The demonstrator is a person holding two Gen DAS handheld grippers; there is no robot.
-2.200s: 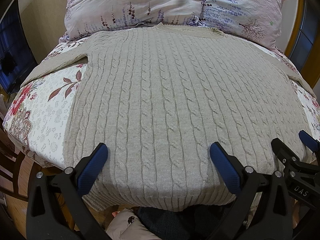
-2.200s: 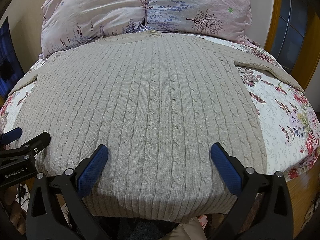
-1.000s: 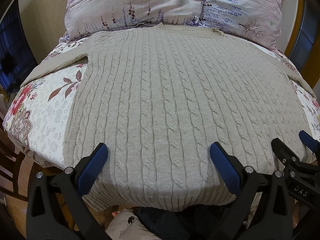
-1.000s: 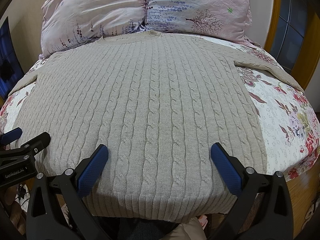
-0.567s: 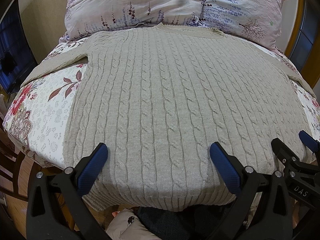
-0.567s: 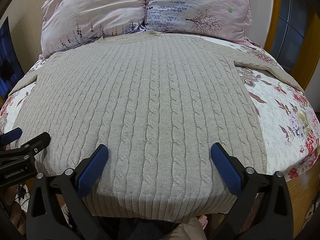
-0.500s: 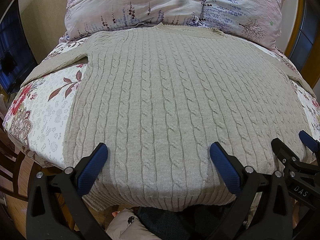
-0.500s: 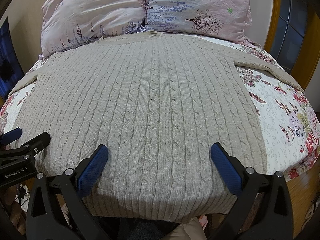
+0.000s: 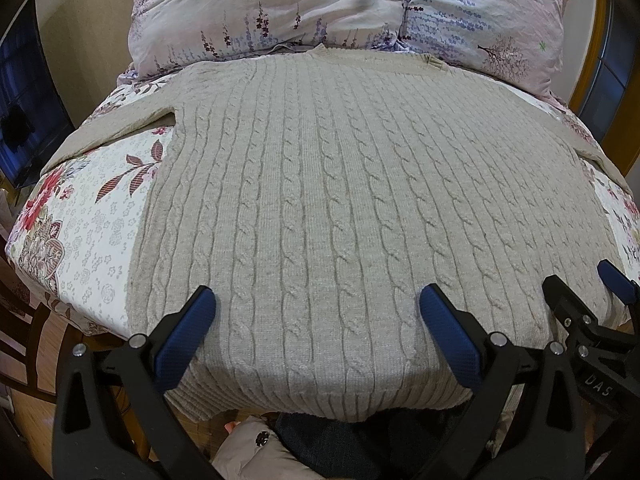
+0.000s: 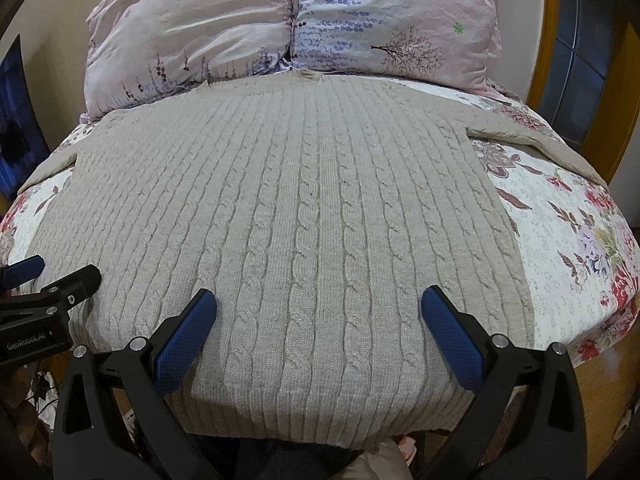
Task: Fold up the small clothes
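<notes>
- Beige cable-knit sweater [image 9: 340, 208] spread flat on a floral bedspread [image 9: 92, 232], hem nearest the grippers, neckline at the far end touching the pillows [image 9: 280, 16].
- Left gripper [image 9: 316, 320]: jaws spread wide, nothing between them. Blue pads [image 9: 184, 340] sit low over the hem band; whether they touch the knit cannot be told.
- Ahead of the left gripper: the sweater body. Off to its left, one sleeve [image 9: 116, 128] runs out across the bedspread toward the bed edge.
- Right gripper [image 10: 318, 320]: also wide apart, empty. Its pads [image 10: 452, 336] flank the central cables just above the ribbed hem.
- Off to the right gripper's right: the other sleeve [image 10: 528, 140] lies angled away over the bedspread [image 10: 568, 248].
- Each gripper shows at the rim of the other's view: the right one just beside the left gripper's right finger, the left one just beside the right gripper's left finger, both over the hem.
- Below both grippers, past the hem: dark and pale fabric [image 9: 320, 436], too little showing to identify.
- Two pale pink pillows [image 10: 288, 28] side by side straight ahead, beyond the neckline.
</notes>
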